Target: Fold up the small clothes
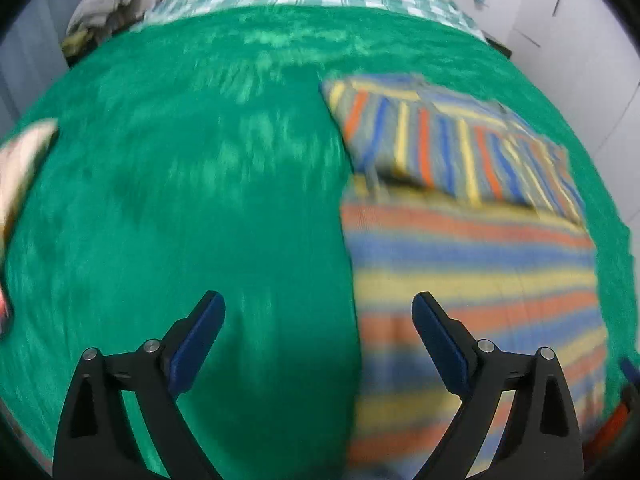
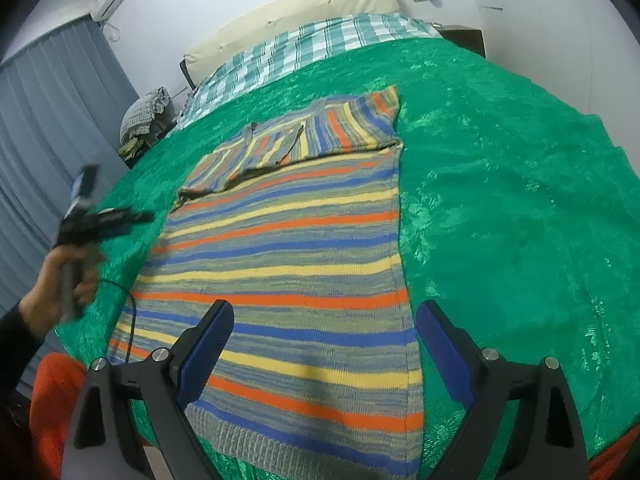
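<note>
Striped sweater (image 2: pixel 288 264) lies between the spread, empty fingers of the right gripper (image 2: pixel 325 334); only that view shows the hand (image 2: pixel 60 280) holding the left gripper (image 1: pixel 318 322), fingers released

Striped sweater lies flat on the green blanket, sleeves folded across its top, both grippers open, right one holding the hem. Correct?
Not quite. The right gripper holds nothing: in the right wrist view its open jaws hover over the striped sweater. The rest stands: sweater flat on the green blanket, sleeves folded across its top, left gripper open too.
</note>
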Demonstrator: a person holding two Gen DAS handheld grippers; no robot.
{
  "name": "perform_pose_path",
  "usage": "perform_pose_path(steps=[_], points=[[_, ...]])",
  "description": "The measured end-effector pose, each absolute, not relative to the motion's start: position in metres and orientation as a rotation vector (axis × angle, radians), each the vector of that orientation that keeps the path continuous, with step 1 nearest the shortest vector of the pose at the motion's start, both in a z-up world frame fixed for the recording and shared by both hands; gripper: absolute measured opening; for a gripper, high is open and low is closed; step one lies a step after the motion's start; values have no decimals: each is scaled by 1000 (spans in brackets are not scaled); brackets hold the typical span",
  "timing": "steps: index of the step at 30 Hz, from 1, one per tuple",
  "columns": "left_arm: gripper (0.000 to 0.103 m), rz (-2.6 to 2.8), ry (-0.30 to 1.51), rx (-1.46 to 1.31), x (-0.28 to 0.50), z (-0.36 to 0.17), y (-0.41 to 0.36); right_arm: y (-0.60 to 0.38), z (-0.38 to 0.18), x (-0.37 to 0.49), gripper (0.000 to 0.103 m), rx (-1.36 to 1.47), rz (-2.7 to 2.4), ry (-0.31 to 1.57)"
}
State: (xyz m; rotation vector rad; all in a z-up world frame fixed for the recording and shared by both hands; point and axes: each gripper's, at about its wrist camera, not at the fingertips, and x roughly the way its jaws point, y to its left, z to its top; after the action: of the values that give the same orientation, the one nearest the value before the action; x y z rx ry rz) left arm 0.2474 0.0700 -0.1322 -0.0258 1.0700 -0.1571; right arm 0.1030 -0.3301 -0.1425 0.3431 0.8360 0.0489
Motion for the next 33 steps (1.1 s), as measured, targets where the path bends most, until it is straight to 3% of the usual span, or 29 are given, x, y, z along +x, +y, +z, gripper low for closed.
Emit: perform_pose_path(steps=[5,9,26,33], points=[[96,-145,1053,-133,162,-144,75,-324,-139,101,92,276,17,833],[96,-106,1021,-154,137,-153,80,-325,-140,99,92,211,-58,834],[96,-67,955,-119,139,-148,78,-333,-142,89,92,158,-176,847],[96,-40,950,-167,147,-150,87,-332,-84,150,92,369,96,848]])
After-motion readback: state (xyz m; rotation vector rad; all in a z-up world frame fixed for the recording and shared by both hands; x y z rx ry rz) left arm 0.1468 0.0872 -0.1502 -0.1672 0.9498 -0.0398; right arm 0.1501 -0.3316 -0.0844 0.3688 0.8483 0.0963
